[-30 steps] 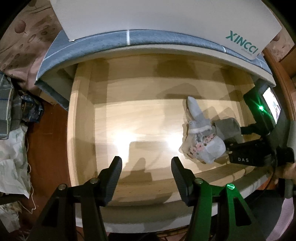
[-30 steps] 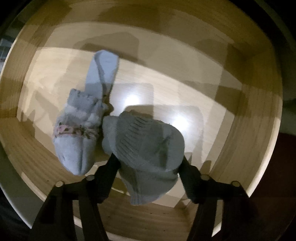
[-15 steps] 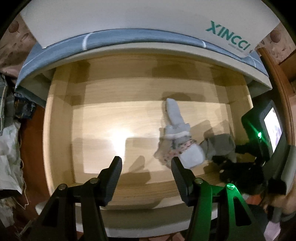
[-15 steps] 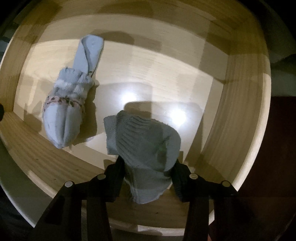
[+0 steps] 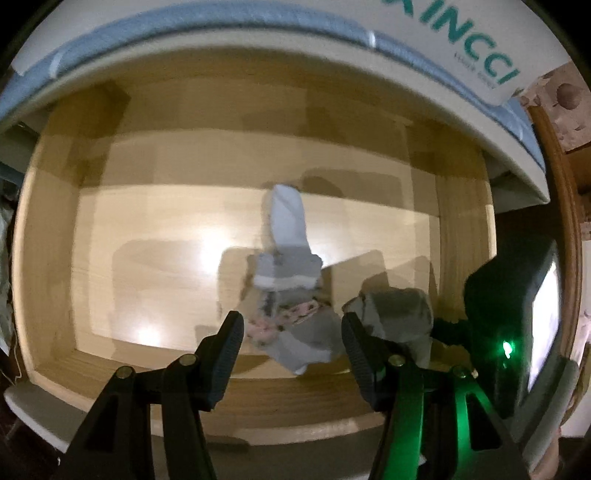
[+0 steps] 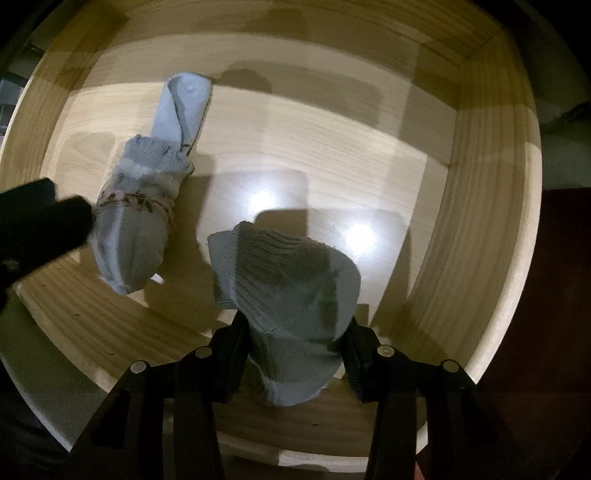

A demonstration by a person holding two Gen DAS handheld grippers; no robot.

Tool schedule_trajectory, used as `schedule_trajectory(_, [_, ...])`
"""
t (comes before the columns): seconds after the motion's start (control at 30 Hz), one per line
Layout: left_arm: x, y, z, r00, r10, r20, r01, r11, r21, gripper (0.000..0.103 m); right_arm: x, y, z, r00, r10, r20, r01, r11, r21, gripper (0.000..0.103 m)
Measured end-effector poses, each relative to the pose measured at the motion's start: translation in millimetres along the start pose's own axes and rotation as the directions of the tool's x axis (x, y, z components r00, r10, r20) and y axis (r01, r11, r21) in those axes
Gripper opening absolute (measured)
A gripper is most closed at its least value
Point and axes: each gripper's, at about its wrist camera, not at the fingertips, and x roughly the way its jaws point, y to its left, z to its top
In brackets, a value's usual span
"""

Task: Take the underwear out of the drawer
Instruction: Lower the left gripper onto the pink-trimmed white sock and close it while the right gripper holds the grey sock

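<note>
The left tongs (image 5: 291,341) have drifted over the light sock bundle (image 5: 286,280) near the drawer's (image 5: 48,236) front edge, fingers apart, while the right tongs (image 6: 295,347) clamp the grey sock (image 6: 291,291) above its front-right corner.

A white board with teal lettering (image 5: 469,44) fills the top of the left wrist view, with a blue-grey padded edge (image 5: 177,26) beneath it. At the right edge runs a curved brown wooden frame (image 5: 565,206). Patterned fabric (image 5: 561,99) shows at upper right. The surroundings are dark.
</note>
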Motion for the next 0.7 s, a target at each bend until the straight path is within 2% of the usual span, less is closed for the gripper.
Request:
schedule_trajectory(0.17, [25.5,-5.5,1.8,0.996,0.062,-0.06,-0.062,0.998,0.005,0.056,1.7,-2.9,-2.0,1.0,0.014,0.006,-0.014,1.0,0.006,0.041])
schedule_trajectory(0.3, [44.7,-6.2,2.8,0.985,0.12,-0.127,-0.118,0.993,0.028,0.056,2.2,-4.4,-2.8,1.0,0.017,0.006,-0.017,1.0,0.006,0.041])
schedule_trajectory(0.37, [48.6,-6.4,3.1,0.98,0.144,-0.137,-0.138,0.989,0.049,0.057,2.7,-5.2,-2.9,1.0,0.018,0.006,-0.018,1.0,0.006,0.041])
schedule_trajectory(0.6, [54.9,-1.5,9.1,0.968,0.189,-0.163,-0.174,0.98,0.098,0.056,3.2,-6.7,-3.3,1.0,0.017,0.006,-0.017,1.0,0.005,0.041])
schedule_trajectory(0.7, [55.9,4.5,12.6,0.97,0.169,-0.175,-0.157,0.984,0.082,0.056,2.7,-6.5,-3.5,1.0,0.018,0.007,-0.018,1.0,0.005,0.041])
